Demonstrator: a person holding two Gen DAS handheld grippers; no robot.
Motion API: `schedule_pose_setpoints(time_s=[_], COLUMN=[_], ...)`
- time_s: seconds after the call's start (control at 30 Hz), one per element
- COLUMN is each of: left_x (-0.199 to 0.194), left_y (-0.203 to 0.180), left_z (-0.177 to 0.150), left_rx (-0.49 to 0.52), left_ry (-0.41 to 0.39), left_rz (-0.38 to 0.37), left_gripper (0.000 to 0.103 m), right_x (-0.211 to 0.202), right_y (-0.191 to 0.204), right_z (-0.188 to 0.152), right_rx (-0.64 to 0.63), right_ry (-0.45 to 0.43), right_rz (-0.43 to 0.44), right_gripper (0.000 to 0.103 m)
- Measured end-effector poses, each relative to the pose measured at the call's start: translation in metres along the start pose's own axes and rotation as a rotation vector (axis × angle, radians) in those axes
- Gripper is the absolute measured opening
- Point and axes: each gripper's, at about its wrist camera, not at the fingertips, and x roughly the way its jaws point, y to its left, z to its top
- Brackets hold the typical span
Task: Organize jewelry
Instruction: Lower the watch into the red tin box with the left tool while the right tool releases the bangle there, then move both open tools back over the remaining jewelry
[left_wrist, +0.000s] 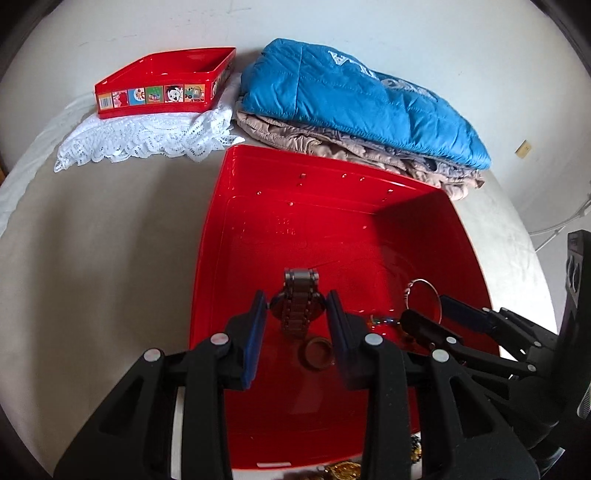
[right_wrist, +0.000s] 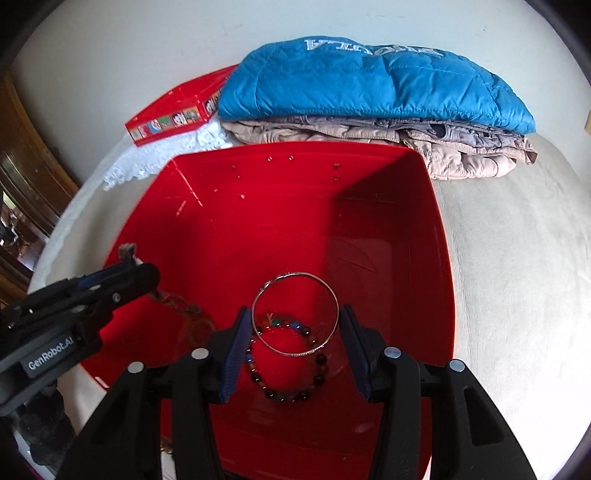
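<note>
The watch (left_wrist: 299, 306) is clenched by its case between the pads of the left tongs (left_wrist: 297, 300), with the band running above and below the grip. It is held over the near part of the red bin (right_wrist: 258, 184), clear of the floor as far as can be judged. A thin bangle (right_wrist: 291, 353) is spanned by the right tongs (right_wrist: 294, 310) and appears to be gripped across its width, upright, over the near right part of the bin. A bead bracelet (right_wrist: 284, 398) is seen just below the bangle; whether it hangs from the bangle or lies on the bin floor cannot be told. A brown ring (left_wrist: 317, 365) is seen beneath the watch, seemingly on the bin floor.

The step in hand is judged to be the delivery of both pieces into the bin. For the next move, each piece is best lowered close to the floor before the pads are parted, so that nothing bounces or tangles. The watch is best set clear of the ring, and the bangle clear of the beads.

The bin is carried by a bed (right_wrist: 517, 258). Behind its far edge, folded jackets (right_wrist: 369, 81) are stacked, and a smaller red tin (left_wrist: 162, 92) is set on lace (left_wrist: 147, 140) toward the far left.
</note>
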Motion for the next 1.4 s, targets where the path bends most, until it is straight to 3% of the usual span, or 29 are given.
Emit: schedule_pose_setpoints(time_s=[0.17, 0.53, 0.8, 0.9, 0.97, 1.27, 1.4], left_x=[0.002, -0.041, -0.079, -0.096, -0.105, -0.139, -0.142], left_y=[0.003, 0.001, -0.007, -0.009, -0.010, -0.012, -0.011], left_z=[0.001, 0.000, -0.014, -0.027, -0.036, -0.097, -0.132], left_rx=[-0.010, -0.006, 0.016, 0.032, 0.042, 0.099, 0.131], left_ry=[0.023, -0.058, -0.116, -0.128, -0.141, -0.154, -0.123], left_rz=[-0.015, -0.029, 0.040, 0.058, 0.067, 0.098, 0.092], left_gripper=[0.033, 0.040, 0.053, 0.058, 0.070, 0.089, 0.091], right_x=[-0.002, -0.026, -0.052, -0.064, -0.073, -0.109, -0.117], right_y=[0.002, -0.008, -0.013, -0.012, -0.011, -0.007, -0.007], right_z=[-0.002, -0.001, -0.011, -0.021, -0.028, -0.081, -0.112], right_rx=[-0.018, 0.027, 0.044, 0.046, 0.036, 0.010, 0.003], right_ry=[-0.011, -0.059, -0.087, -0.091, -0.099, -0.096, -0.083], right_rz=[-0.009, 0.019, 0.034, 0.047, 0.052, 0.084, 0.075], right_gripper=[0.053, 0.053, 0.053, 0.053, 0.054, 0.062, 0.076])
